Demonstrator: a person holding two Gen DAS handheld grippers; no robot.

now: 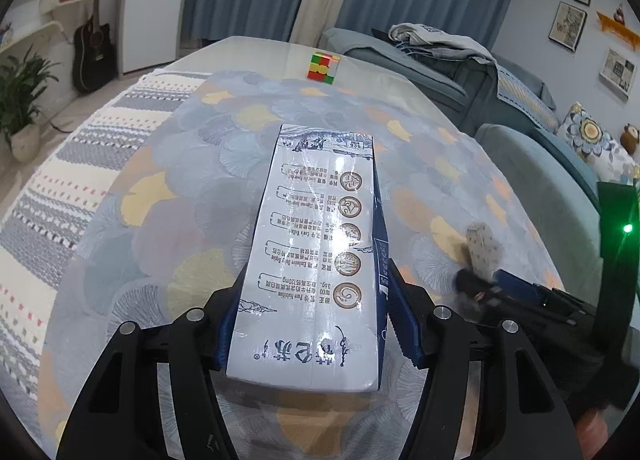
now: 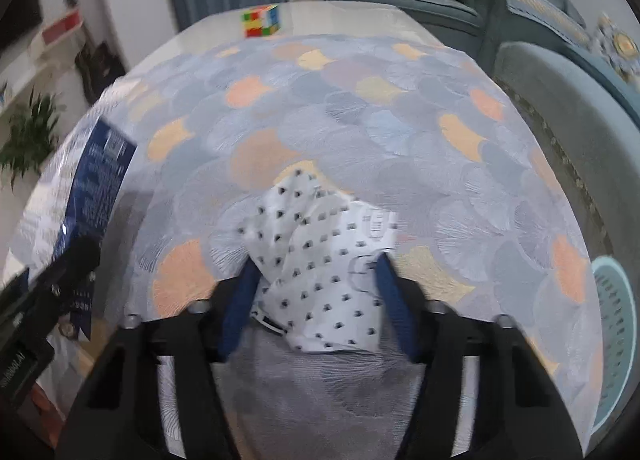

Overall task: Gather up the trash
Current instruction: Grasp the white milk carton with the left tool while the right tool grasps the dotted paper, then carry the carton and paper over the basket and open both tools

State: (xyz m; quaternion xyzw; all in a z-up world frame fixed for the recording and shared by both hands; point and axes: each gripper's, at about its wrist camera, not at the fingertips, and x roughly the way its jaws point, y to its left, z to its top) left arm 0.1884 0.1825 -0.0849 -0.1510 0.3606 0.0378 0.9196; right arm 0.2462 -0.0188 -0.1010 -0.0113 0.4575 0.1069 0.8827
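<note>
My left gripper (image 1: pixel 316 300) is shut on a white and blue milk carton (image 1: pixel 316 252), which lies lengthwise between the blue pads above the patterned tablecloth (image 1: pixel 180 188). My right gripper (image 2: pixel 316 284) is shut on a crumpled white wrapper with small dark dots (image 2: pixel 320 252). The wrapper (image 1: pixel 482 248) and the right gripper also show blurred in the left wrist view at the right. The carton's dark blue side (image 2: pixel 100 176) shows at the left of the right wrist view.
A Rubik's cube (image 1: pixel 323 67) sits at the table's far end and shows in the right wrist view too (image 2: pixel 260 20). A teal sofa (image 1: pixel 520 148) runs along the right side. A light blue perforated basket (image 2: pixel 614 336) stands at the right, below table level.
</note>
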